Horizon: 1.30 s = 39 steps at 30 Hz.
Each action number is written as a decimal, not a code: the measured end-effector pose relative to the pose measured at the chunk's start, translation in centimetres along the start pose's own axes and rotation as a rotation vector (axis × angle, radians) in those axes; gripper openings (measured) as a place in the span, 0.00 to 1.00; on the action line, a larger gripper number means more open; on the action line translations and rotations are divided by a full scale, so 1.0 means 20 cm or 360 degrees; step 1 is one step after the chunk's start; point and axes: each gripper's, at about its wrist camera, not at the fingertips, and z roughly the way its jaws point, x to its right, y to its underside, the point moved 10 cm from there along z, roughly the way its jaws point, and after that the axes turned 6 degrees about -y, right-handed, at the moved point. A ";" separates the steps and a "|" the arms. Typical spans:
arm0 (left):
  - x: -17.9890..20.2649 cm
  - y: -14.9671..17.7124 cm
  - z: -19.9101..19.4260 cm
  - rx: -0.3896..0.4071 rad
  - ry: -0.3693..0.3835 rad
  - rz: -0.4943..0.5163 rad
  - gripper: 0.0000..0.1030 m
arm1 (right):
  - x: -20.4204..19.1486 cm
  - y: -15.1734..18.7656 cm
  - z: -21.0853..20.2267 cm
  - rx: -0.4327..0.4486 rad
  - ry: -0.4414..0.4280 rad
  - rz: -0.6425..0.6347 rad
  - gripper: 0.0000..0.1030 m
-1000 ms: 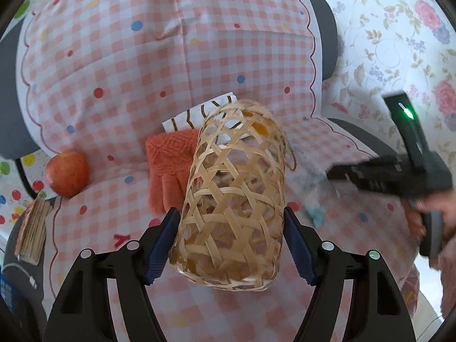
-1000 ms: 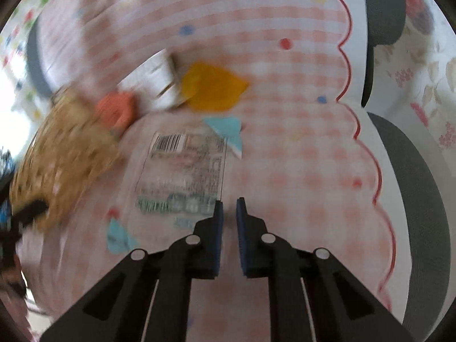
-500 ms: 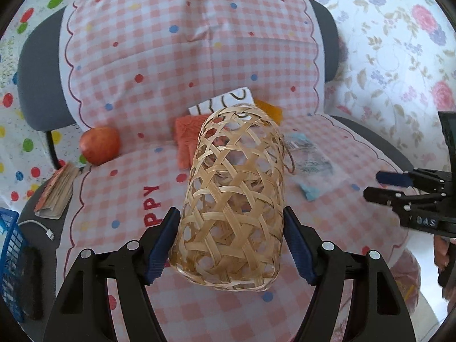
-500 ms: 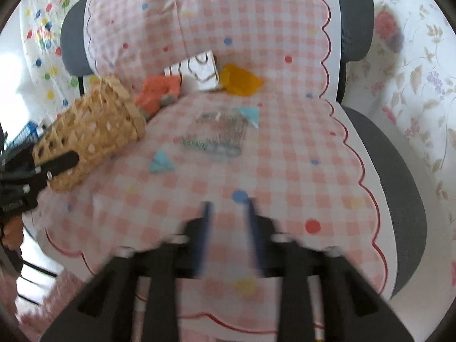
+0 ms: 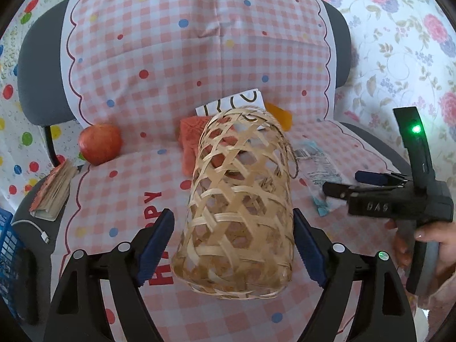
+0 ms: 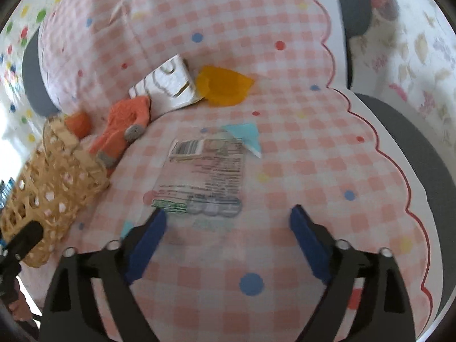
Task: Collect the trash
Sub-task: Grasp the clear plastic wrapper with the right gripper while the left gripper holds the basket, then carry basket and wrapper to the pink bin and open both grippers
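Observation:
A woven bamboo basket (image 5: 239, 205) lies on its side on the seat, mouth toward the chair back. It sits between the fingers of my left gripper (image 5: 233, 213), whose jaws are opening. The left pad stands clear of the weave. My right gripper (image 6: 228, 211) hovers over the seat, its jaws opening wide with nothing between them. A clear printed wrapper (image 6: 205, 176) lies flat just ahead of its fingertips. Light blue scraps (image 6: 245, 136) lie around the wrapper, and a yellow-orange wrapper (image 6: 225, 85) sits by the backrest. In the left wrist view the right gripper (image 5: 342, 183) is held by a hand at the right.
A pink checked cloth (image 5: 171, 57) covers the grey chair. A white patterned box (image 6: 168, 85) and an orange knitted glove (image 6: 122, 125) lie near the backrest. A red apple (image 5: 99, 142) rests at the seat's left, with a worn book (image 5: 52, 191), a cable and a blue crate (image 5: 8, 245) beyond it.
The right gripper's jaws went from shut to wide open, and it now sits close behind the clear wrapper. The left jaws spread off the basket, and the left gripper drew back from the chair.

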 end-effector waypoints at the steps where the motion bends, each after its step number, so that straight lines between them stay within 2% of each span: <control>1: 0.00 0.00 0.00 0.0002 -0.0002 0.0012 0.80 | -0.01 0.01 0.01 -0.0013 0.0032 -0.0027 0.89; 4: 0.01 0.01 0.02 -0.0006 0.0008 0.0004 0.80 | -0.02 0.00 0.00 -0.0040 0.0060 0.0008 0.89; 5: 0.01 0.01 0.02 -0.0006 0.0010 0.0001 0.80 | -0.03 0.00 0.00 -0.0044 0.0067 -0.0001 0.83; 6: 0.01 0.02 0.02 -0.0008 0.0011 -0.0002 0.80 | -0.06 -0.01 -0.01 -0.0034 0.0030 -0.0004 0.72; 7: 0.01 0.02 0.03 -0.0015 0.0018 -0.0002 0.80 | -0.08 -0.02 -0.02 -0.0026 0.0035 -0.0019 0.68; 8: 0.01 0.02 0.03 -0.0021 0.0024 -0.0002 0.80 | -0.09 -0.02 -0.04 -0.0007 0.0063 -0.0040 0.60; 9: 0.01 0.03 0.04 -0.0029 0.0026 -0.0003 0.80 | -0.10 -0.03 -0.05 0.0018 0.0066 -0.0046 0.34; 11: 0.01 0.03 0.04 -0.0039 0.0035 -0.0006 0.80 | -0.09 -0.03 -0.07 0.0041 0.0068 -0.0016 0.10; 12: 0.00 0.04 0.04 -0.0043 0.0027 -0.0005 0.79 | -0.10 -0.04 -0.08 0.0063 -0.0010 0.0018 0.04; 14: -0.01 0.04 0.03 -0.0042 0.0016 -0.0005 0.79 | -0.10 -0.04 -0.12 0.0104 -0.0089 0.0052 0.02; 17: -0.04 0.03 0.00 -0.0029 0.0016 -0.0023 0.79 | -0.12 -0.06 -0.21 0.0172 -0.0113 0.0022 0.02; 23: -0.09 0.03 -0.04 -0.0015 -0.0014 -0.0045 0.80 | -0.13 0.00 -0.40 0.0196 -0.0105 -0.0026 0.01; 24: -0.09 0.03 -0.05 -0.0011 -0.0015 -0.0049 0.83 | -0.12 0.02 -0.46 0.0221 -0.0101 -0.0022 0.01; 30: -0.10 0.00 -0.10 0.0040 -0.0014 -0.0095 0.84 | -0.06 0.05 -0.69 0.0385 -0.0092 0.0079 0.01; 33: -0.09 -0.03 -0.11 0.0056 -0.0082 -0.0060 0.84 | -0.07 0.06 -0.78 0.0443 -0.0068 0.0082 0.01; 34: -0.09 -0.04 -0.10 0.0041 -0.0115 -0.0043 0.82 | -0.07 0.06 -0.80 0.0456 -0.0062 0.0075 0.01; 36: -0.09 -0.06 -0.09 0.0025 -0.0108 -0.0036 0.78 | -0.07 0.06 -0.83 0.0476 -0.0058 0.0070 0.01; 39: -0.08 -0.10 -0.08 0.0032 -0.0097 -0.0022 0.63 | -0.08 0.06 -0.88 0.0502 -0.0067 0.0065 0.01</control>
